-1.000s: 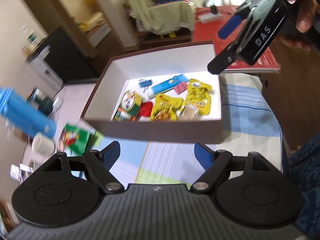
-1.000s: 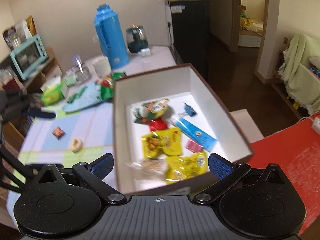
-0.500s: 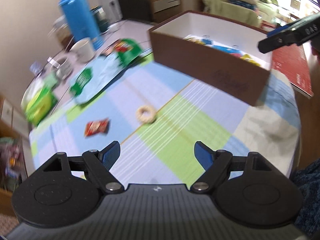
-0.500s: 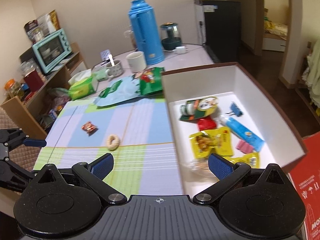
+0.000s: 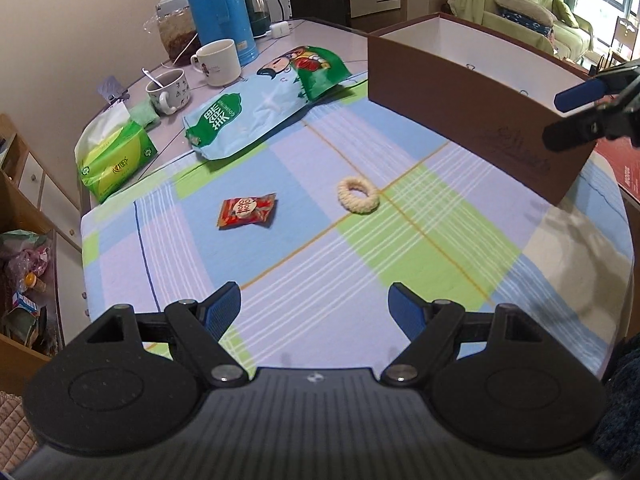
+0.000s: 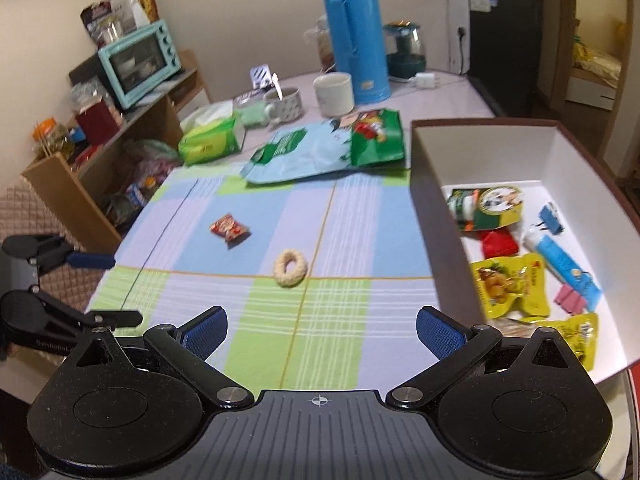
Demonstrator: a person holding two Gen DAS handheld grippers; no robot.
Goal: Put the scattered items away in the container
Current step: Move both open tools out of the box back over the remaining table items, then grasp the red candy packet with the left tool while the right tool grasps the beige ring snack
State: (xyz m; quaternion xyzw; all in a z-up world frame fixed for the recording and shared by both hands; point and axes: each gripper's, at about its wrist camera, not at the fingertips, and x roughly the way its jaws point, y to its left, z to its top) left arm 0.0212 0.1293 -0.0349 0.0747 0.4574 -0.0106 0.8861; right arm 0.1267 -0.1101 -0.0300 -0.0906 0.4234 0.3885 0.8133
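- Checked cloth (image 5: 320,248) covers our table.
- On it lie a red packet (image 5: 247,211) and a ring (image 5: 358,195), apart, outside the box (image 6: 424,208).
- Our left gripper (image 5: 314,308) and right gripper (image 6: 322,330) are both spread wide, empty.

On the checked tablecloth (image 6: 360,220), small red snack packet (image 6: 229,230) lies left of cream braided ring (image 6: 290,268); brown cardboard box (image 6: 424,216) stands right, holding packets.
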